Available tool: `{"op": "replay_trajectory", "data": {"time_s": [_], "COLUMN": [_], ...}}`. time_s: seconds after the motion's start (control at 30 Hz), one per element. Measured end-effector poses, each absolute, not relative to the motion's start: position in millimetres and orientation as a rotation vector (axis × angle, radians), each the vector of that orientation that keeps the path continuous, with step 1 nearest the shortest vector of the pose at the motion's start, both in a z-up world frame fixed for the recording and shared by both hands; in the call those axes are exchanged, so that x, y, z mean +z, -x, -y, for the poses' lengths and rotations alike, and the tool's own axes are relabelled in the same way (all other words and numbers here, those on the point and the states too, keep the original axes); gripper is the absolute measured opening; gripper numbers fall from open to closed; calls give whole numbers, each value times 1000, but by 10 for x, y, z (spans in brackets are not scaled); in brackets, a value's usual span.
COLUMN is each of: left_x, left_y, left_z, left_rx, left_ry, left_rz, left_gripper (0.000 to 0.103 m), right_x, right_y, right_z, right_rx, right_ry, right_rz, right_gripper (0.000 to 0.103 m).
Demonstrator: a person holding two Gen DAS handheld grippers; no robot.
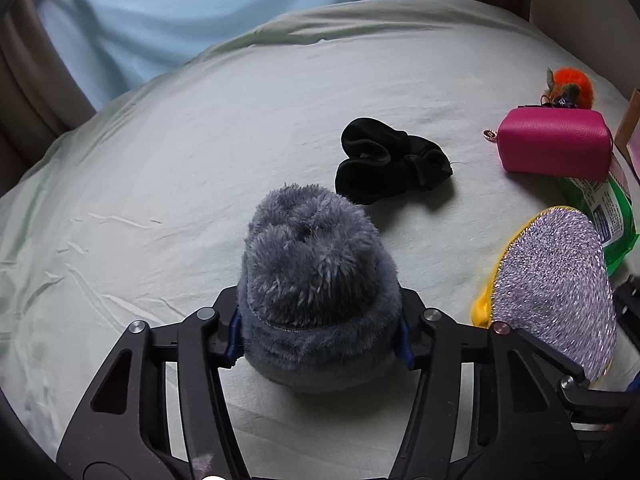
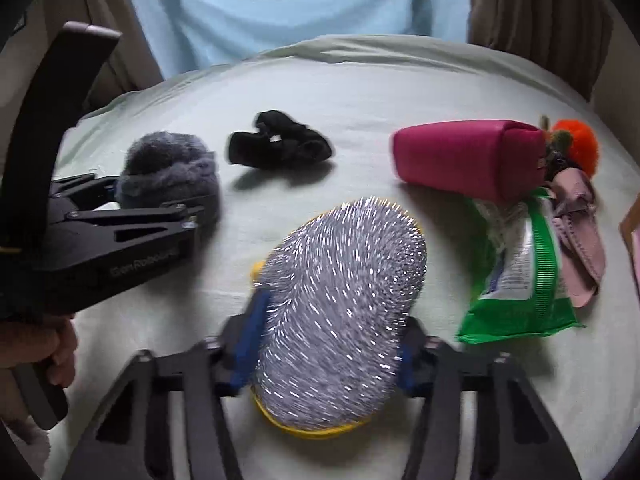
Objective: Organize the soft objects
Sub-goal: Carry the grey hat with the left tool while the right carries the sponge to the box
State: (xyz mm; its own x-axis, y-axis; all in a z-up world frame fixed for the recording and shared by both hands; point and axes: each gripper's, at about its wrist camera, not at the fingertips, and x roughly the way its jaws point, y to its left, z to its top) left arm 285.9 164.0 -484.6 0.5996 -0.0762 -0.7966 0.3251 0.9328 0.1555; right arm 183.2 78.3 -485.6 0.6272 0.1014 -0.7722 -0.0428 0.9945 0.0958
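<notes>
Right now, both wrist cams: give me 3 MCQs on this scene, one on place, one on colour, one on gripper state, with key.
1. Where does the black sock lie?
A. between the grey plush and the pink pouch
B. on top of the pink pouch
C. inside the green packet

2. What colour is the rim of the glitter pad?
A. red
B. yellow
C. white

3. What is the left gripper doing?
A. open over bare sheet
B. shut on the black sock
C. shut on the grey plush

Key:
1 A: on the sheet, the sock sits apart from both, with the grey plush on one side and the pink pouch on the other.
2 B: a yellow edge shows around the glitter pad, held in the right gripper.
3 C: the left gripper pinches the plush from both sides.
</notes>
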Motion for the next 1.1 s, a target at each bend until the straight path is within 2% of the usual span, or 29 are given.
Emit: {"op": "replay_trajectory", "data": {"time_s": [0.07,0.13,0.33,0.67,0.93,1.1], "left_x": [-4795,-4718,-4264,-3230,-2379,-2004], "left_y": [-2831,-2807,-2647,-2287,-1976,-1830], "left_z": [-1646,-1646,-1569,-1170,-446,262], "left_rx": [-237,-240,-247,-259,-256,-271], "left_ry": [-295,-294,-310,-298,-242,-192], "left_rz": [-900,-895,-854,-791,-747,-741], "left_gripper": [49,49,49,49,49,49], "right_x": [-4825,-4768,-4400,-3340,-2477,-2068], "right_y": [-1848,-1863,-1806,-1543,-1256,-1091], "right_z": [-822,-813,-724,-220,569,1246], "right_rx": [107,114,99,74,29,0], "right_ry": [-81,-107,-117,-155,-192,-189], "right_rz": [-894,-893,-862,-795,-759,-761], "right_gripper": [31,30,29,29,29,29]}}
